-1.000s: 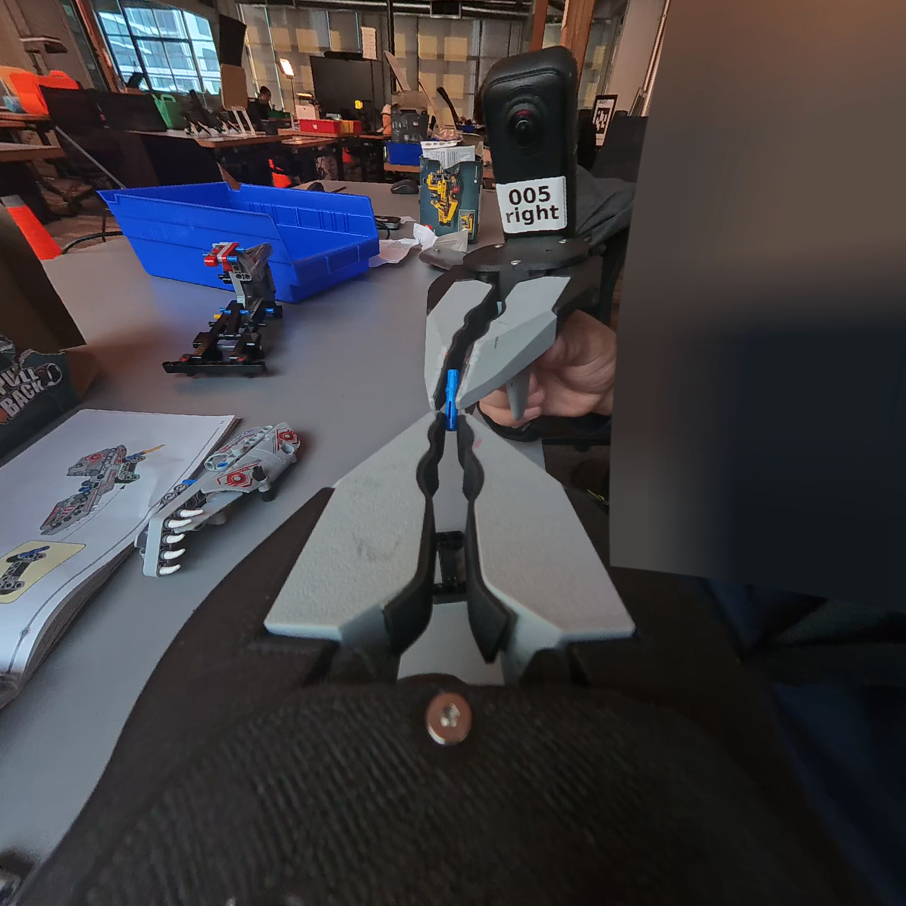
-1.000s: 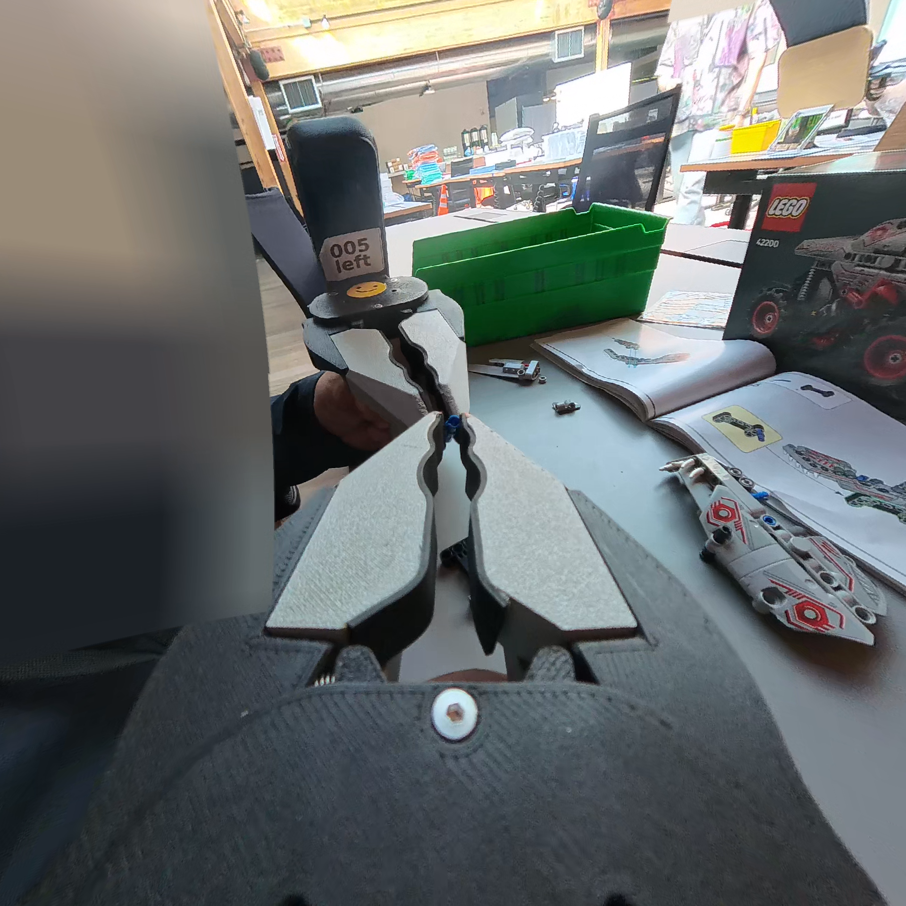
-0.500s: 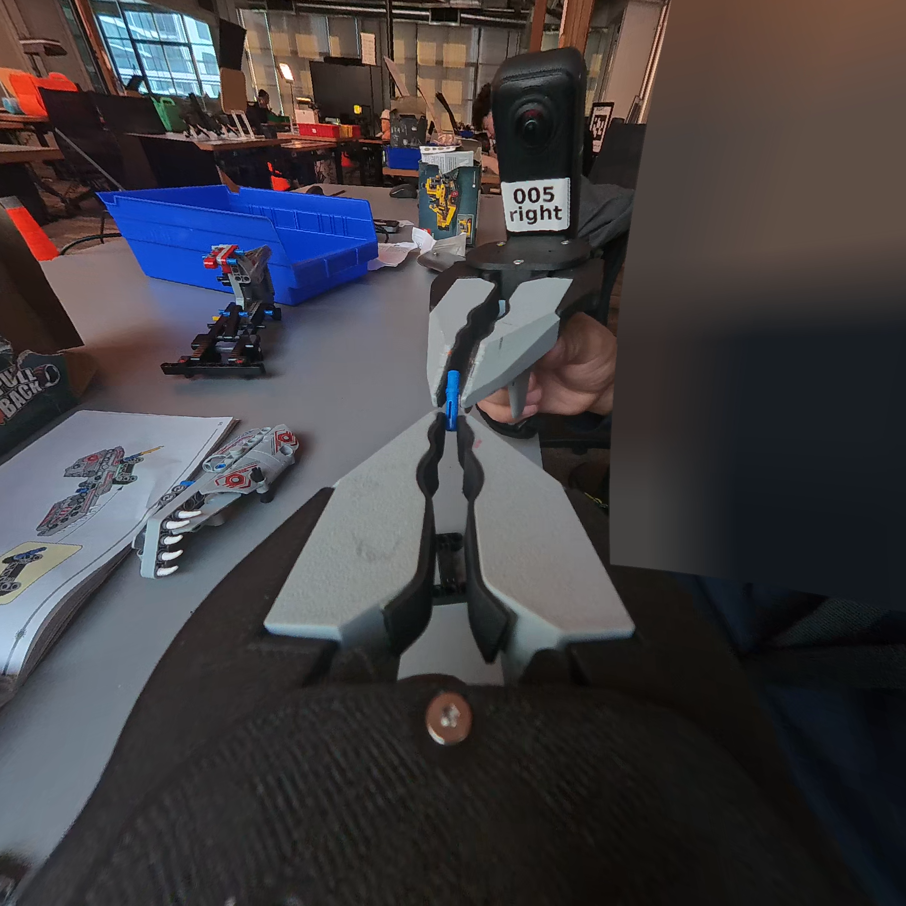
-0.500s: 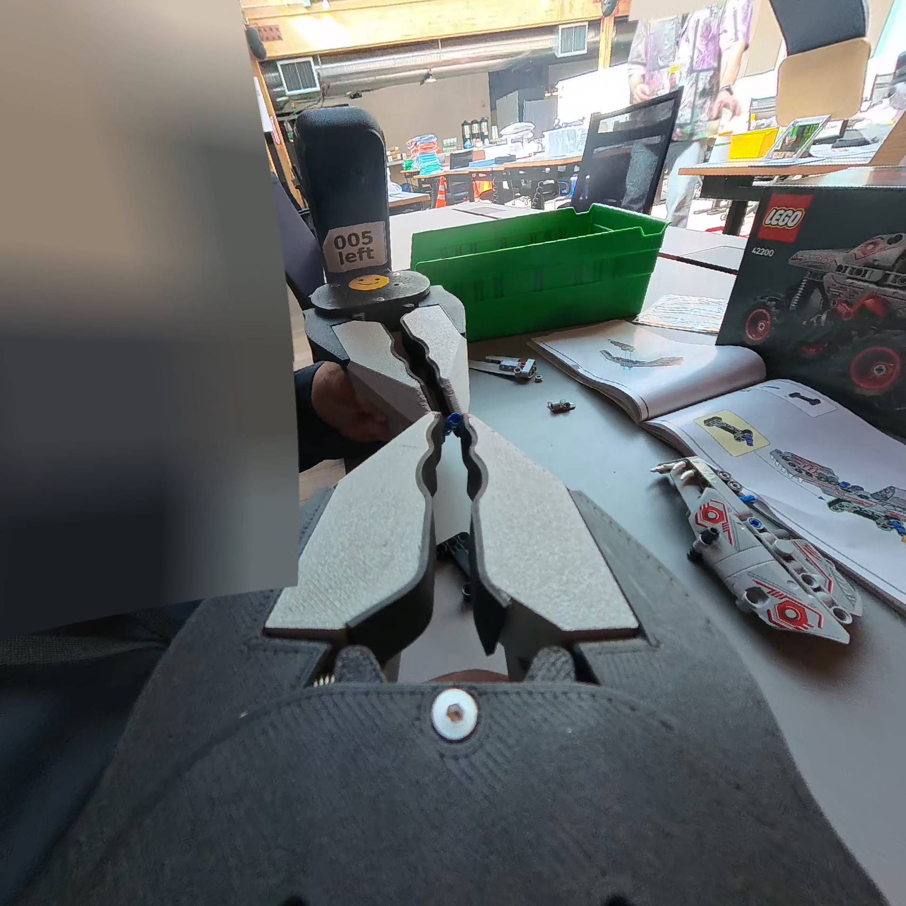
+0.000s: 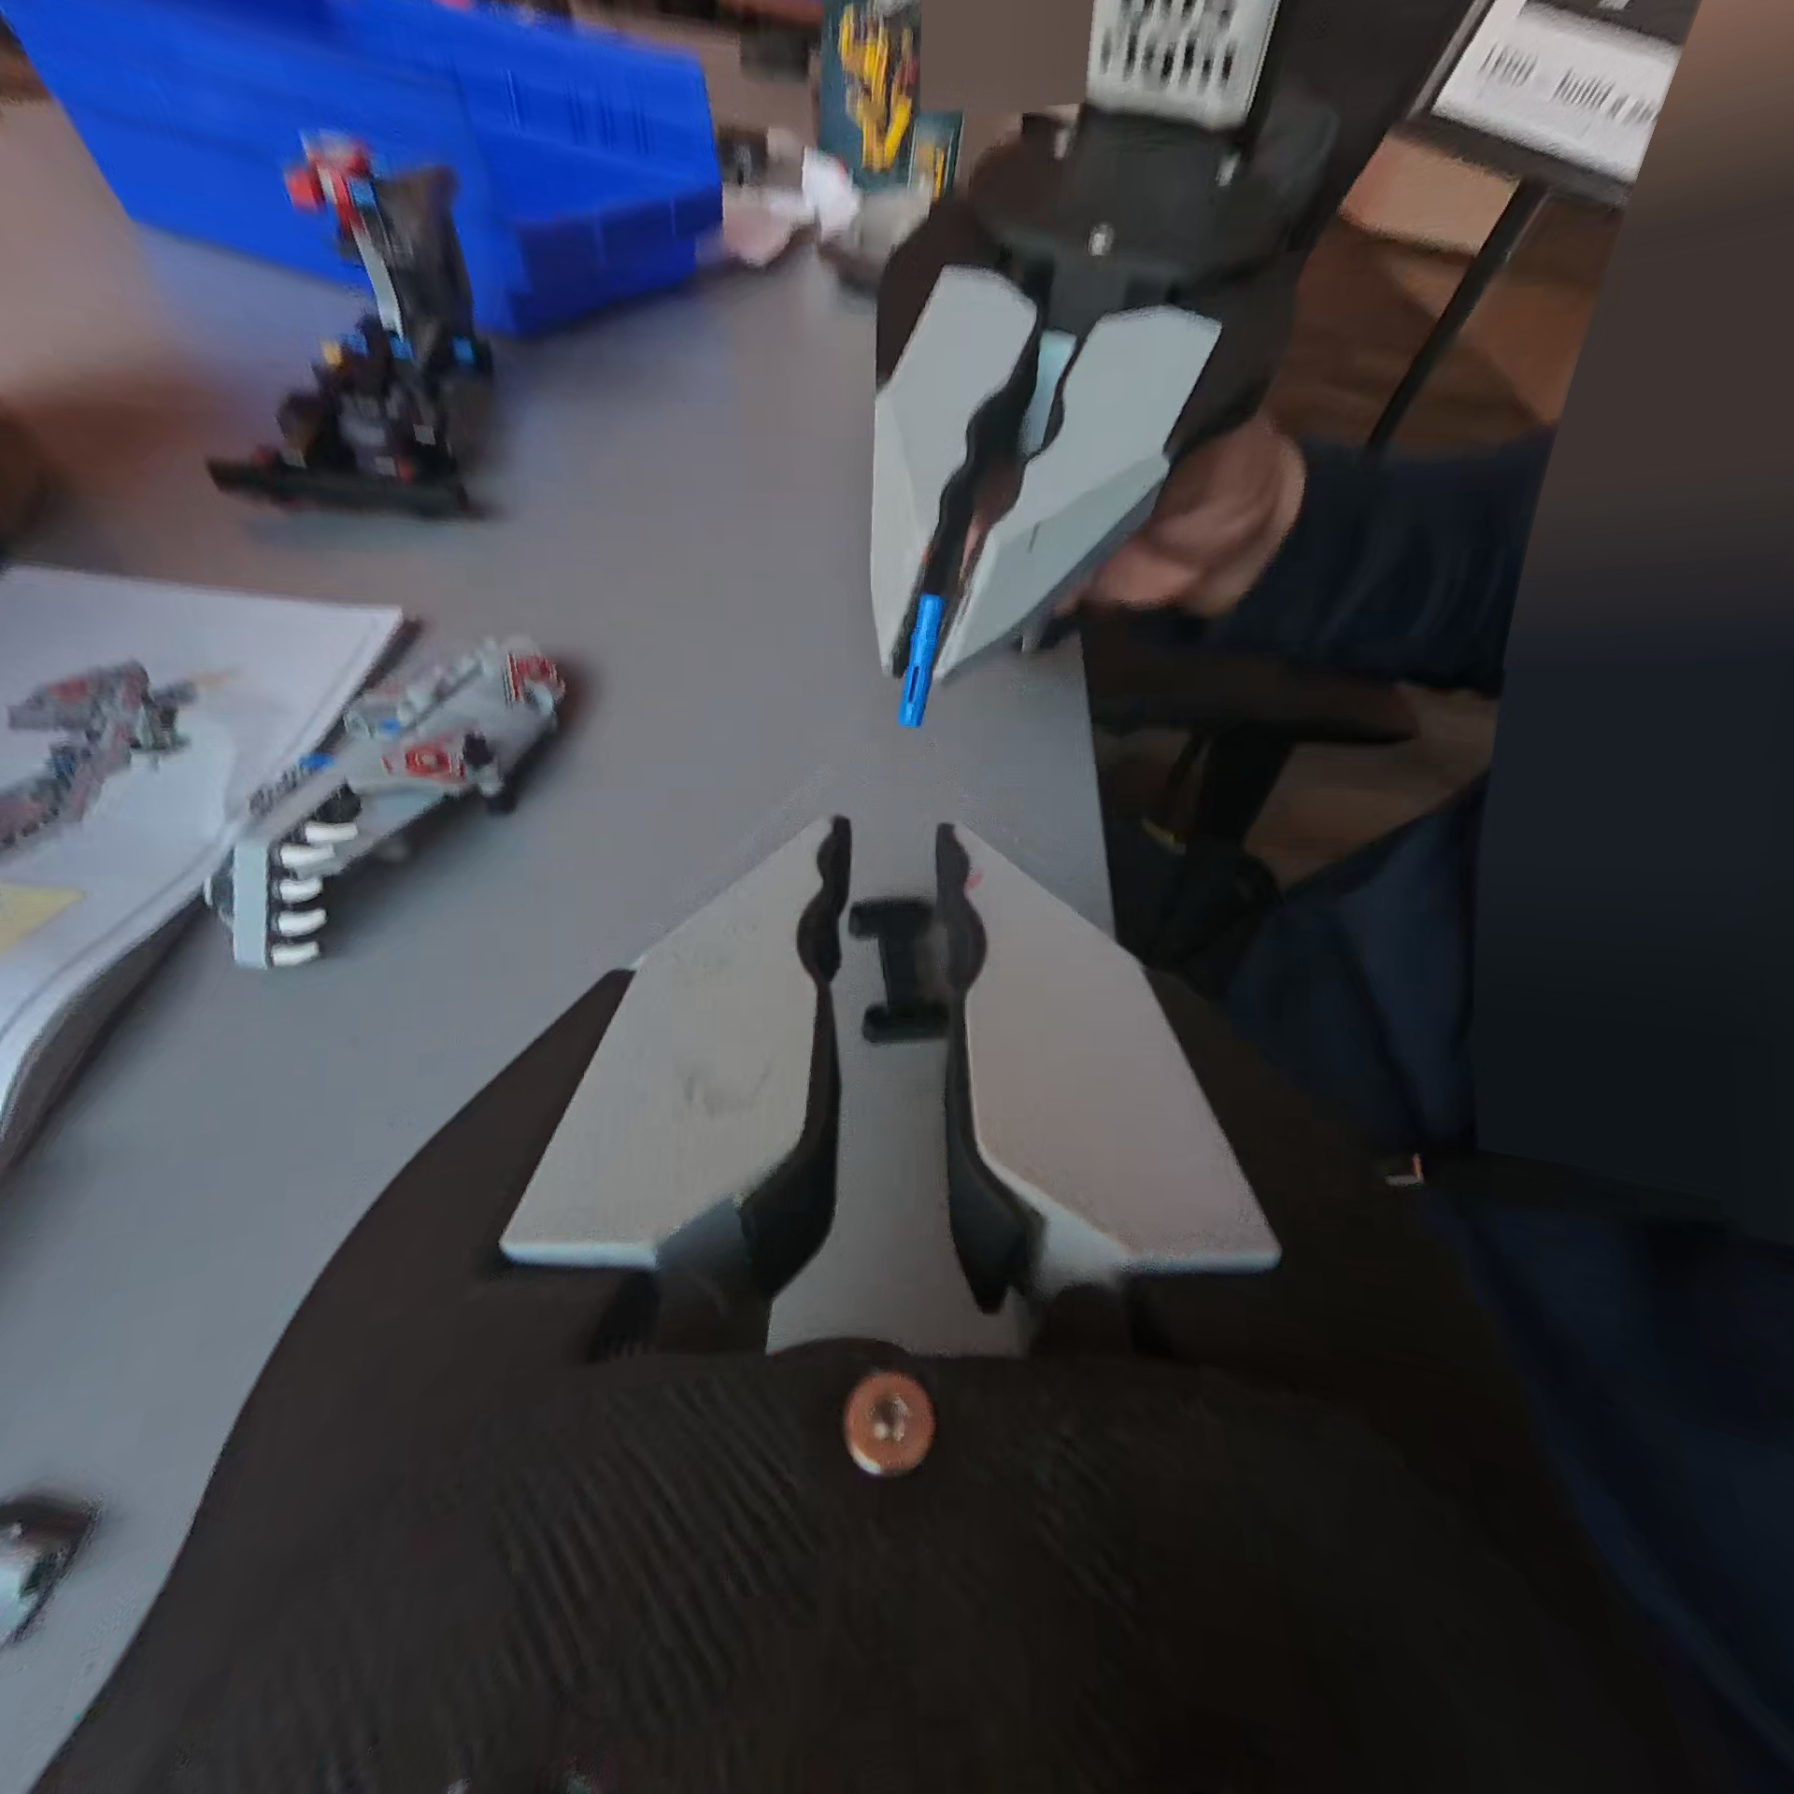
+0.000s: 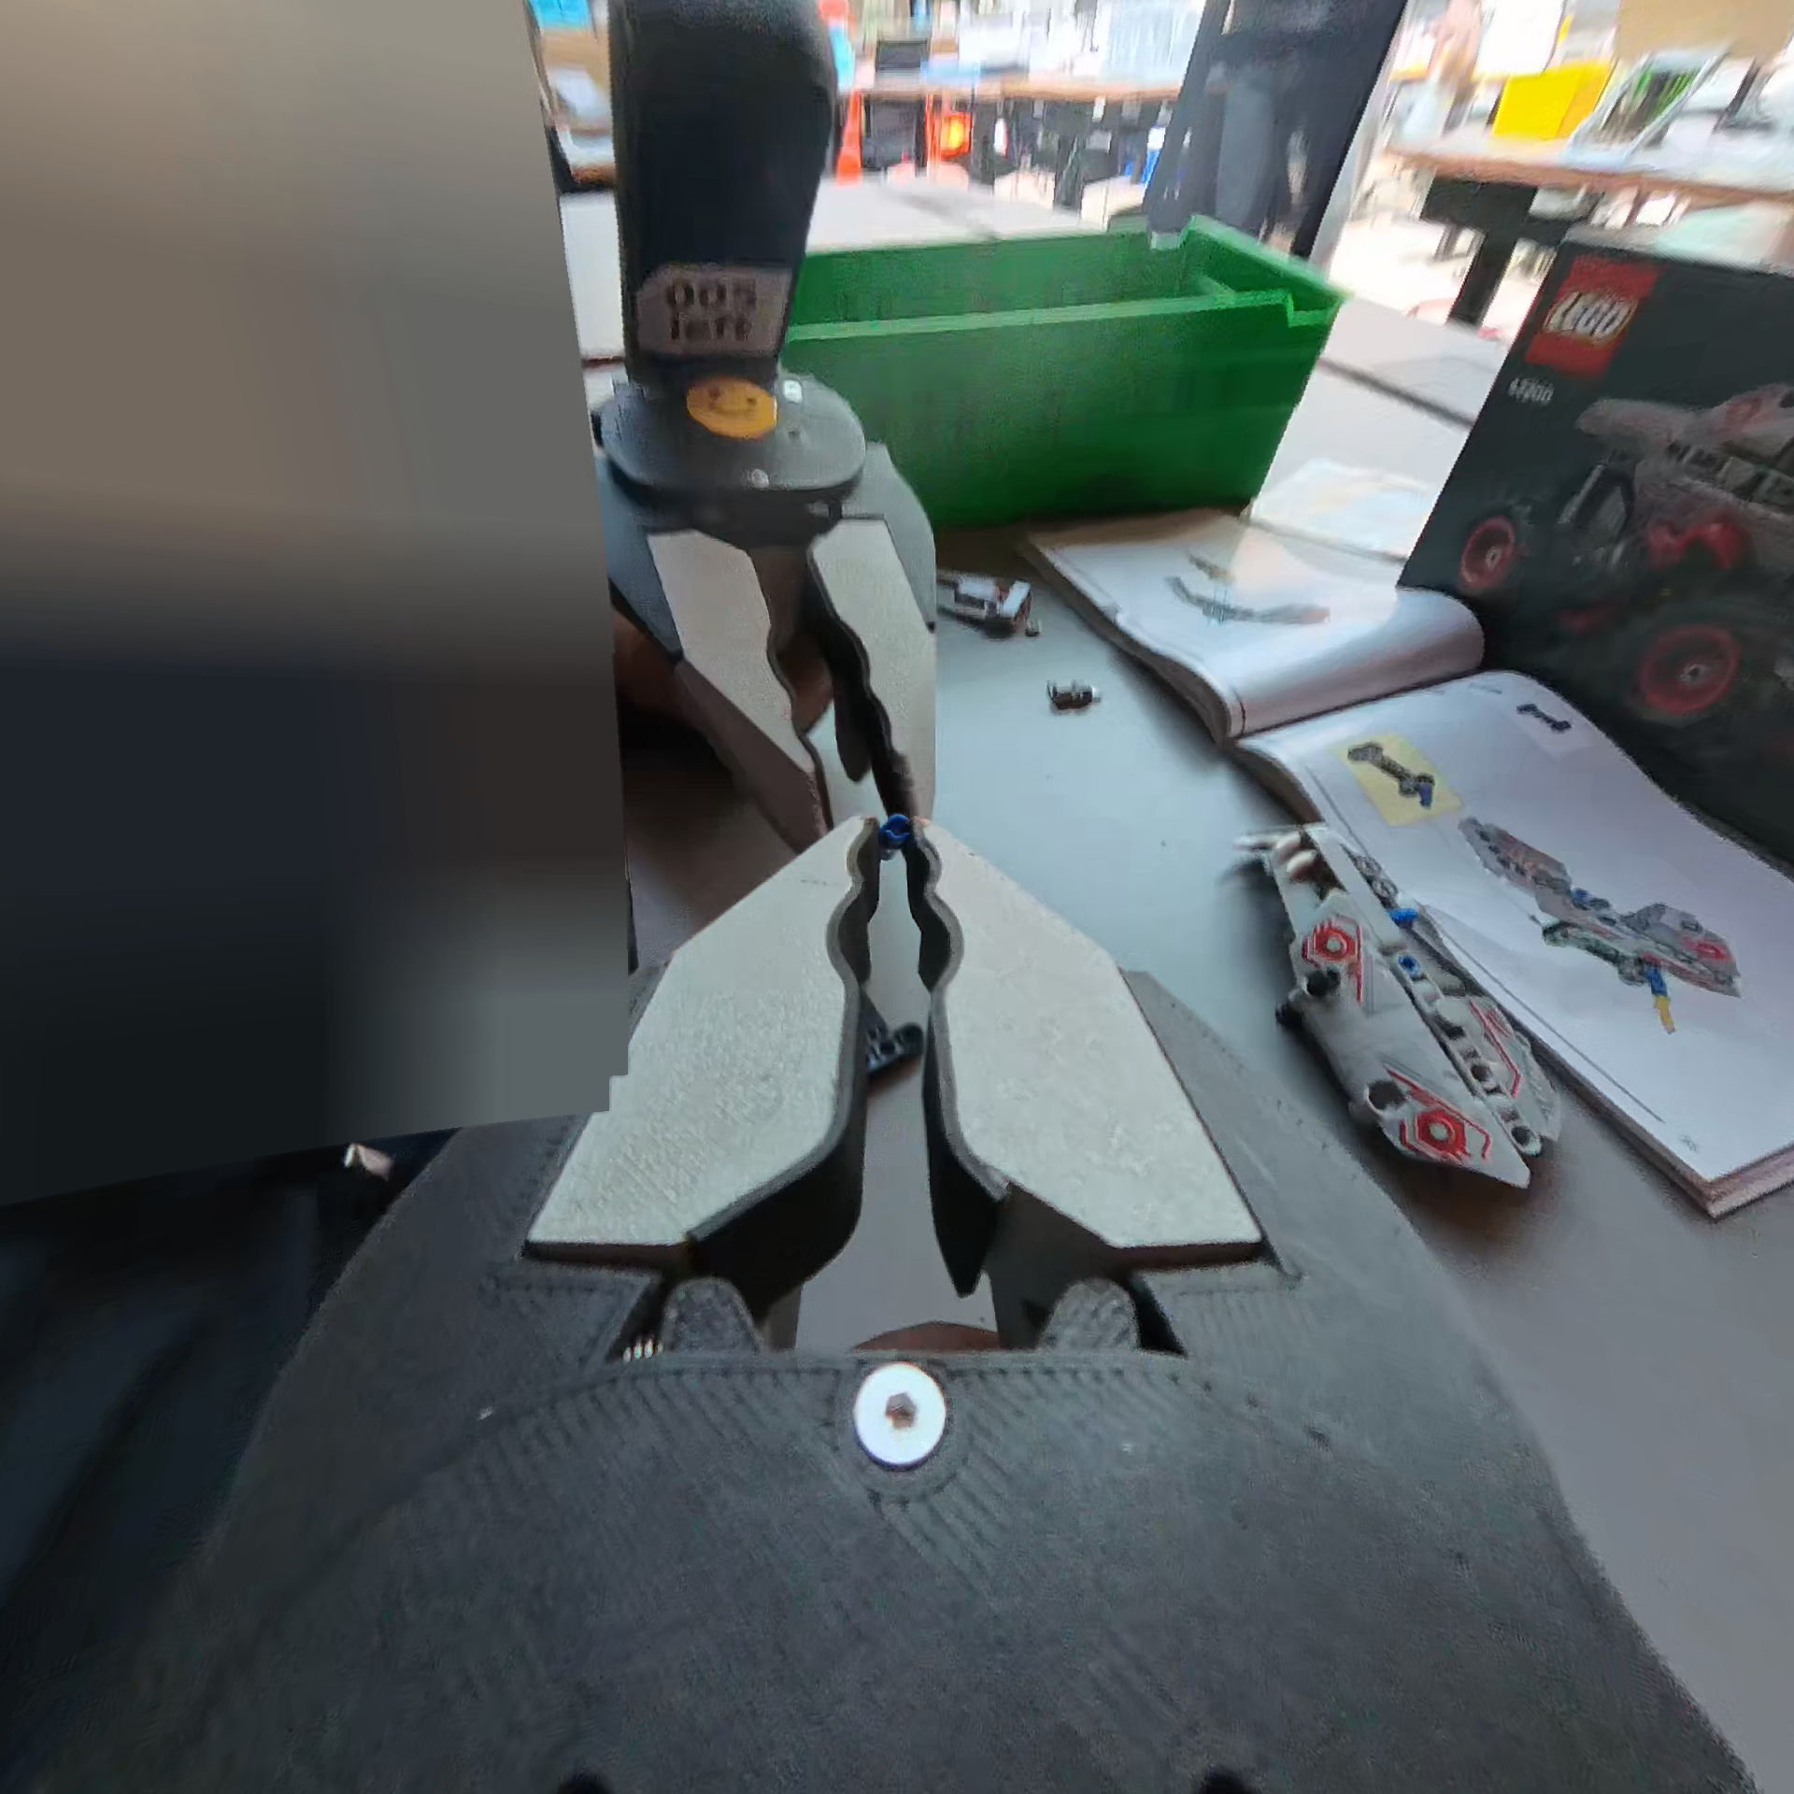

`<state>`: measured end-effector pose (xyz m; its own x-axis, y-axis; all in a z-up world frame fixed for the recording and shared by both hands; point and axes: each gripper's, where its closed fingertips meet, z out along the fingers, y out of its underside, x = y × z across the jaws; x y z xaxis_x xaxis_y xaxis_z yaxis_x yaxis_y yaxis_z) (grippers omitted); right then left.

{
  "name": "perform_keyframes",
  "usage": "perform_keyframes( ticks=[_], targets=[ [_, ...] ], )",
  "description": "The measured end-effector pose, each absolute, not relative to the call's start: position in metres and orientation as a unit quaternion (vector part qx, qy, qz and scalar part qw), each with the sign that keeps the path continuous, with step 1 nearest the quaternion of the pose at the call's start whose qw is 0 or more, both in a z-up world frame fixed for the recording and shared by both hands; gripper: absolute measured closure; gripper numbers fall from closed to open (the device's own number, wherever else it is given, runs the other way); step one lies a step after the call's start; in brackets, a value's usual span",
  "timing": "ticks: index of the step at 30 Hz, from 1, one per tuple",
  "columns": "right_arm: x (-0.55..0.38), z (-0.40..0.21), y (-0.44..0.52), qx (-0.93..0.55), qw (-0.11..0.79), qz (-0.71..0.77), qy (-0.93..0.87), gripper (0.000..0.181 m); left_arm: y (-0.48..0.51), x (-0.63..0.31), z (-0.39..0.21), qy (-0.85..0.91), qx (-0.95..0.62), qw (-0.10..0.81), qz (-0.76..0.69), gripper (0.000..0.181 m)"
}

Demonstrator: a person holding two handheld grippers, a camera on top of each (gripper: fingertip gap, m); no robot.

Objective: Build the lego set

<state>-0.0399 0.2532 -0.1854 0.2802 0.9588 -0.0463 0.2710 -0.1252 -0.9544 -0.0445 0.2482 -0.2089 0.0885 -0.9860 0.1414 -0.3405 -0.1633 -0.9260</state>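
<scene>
My right gripper (image 6: 893, 827) is shut on a small blue pin (image 6: 893, 833), which sticks out of its tips; both also show in the left wrist view, the gripper (image 5: 917, 670) and the pin (image 5: 918, 665). My left gripper (image 5: 891, 830) is open and empty, a short way below and apart from the pin. It also shows in the right wrist view (image 6: 854, 777), just beyond the pin. A small black piece (image 5: 898, 971) lies on the grey table (image 5: 680, 485) under the left fingers. A grey-and-red body panel (image 5: 388, 777) lies to the left.
A black chassis (image 5: 369, 388) stands in front of a blue bin (image 5: 437, 126). An open instruction booklet (image 6: 1553, 874), a set box (image 6: 1650, 534) and a green bin (image 6: 1048, 388) lie at the right. Small loose pieces (image 6: 1073, 694) lie near the booklets. The table edge is close.
Both grippers were tip to tip on the blue pin. The left gripper has opened and drawn back from it. The pin stays in the right gripper. Both views are blurred by motion.
</scene>
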Motion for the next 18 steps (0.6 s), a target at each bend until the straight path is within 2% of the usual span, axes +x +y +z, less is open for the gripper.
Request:
perform_keyframes(
  ticks=[1,3,10,18],
  targets=[
    [-0.037,-0.194,0.255,-0.663,0.444,0.358,-0.485,0.179,0.248,-0.047,-0.218,0.530,-0.648,0.358,-0.414,0.163],
    [-0.034,-0.209,0.257,-0.676,0.408,0.333,-0.515,0.179,0.247,-0.047,-0.227,0.537,-0.663,0.330,-0.404,0.159],
    [-0.036,-0.243,0.254,-0.688,0.332,0.285,-0.579,0.179,0.241,-0.041,-0.262,0.583,-0.693,0.262,-0.333,0.164],
    [-0.024,-0.240,0.238,-0.706,0.349,0.292,-0.543,0.179,0.226,-0.029,-0.270,0.634,-0.661,0.222,-0.334,0.175]
  ],
)
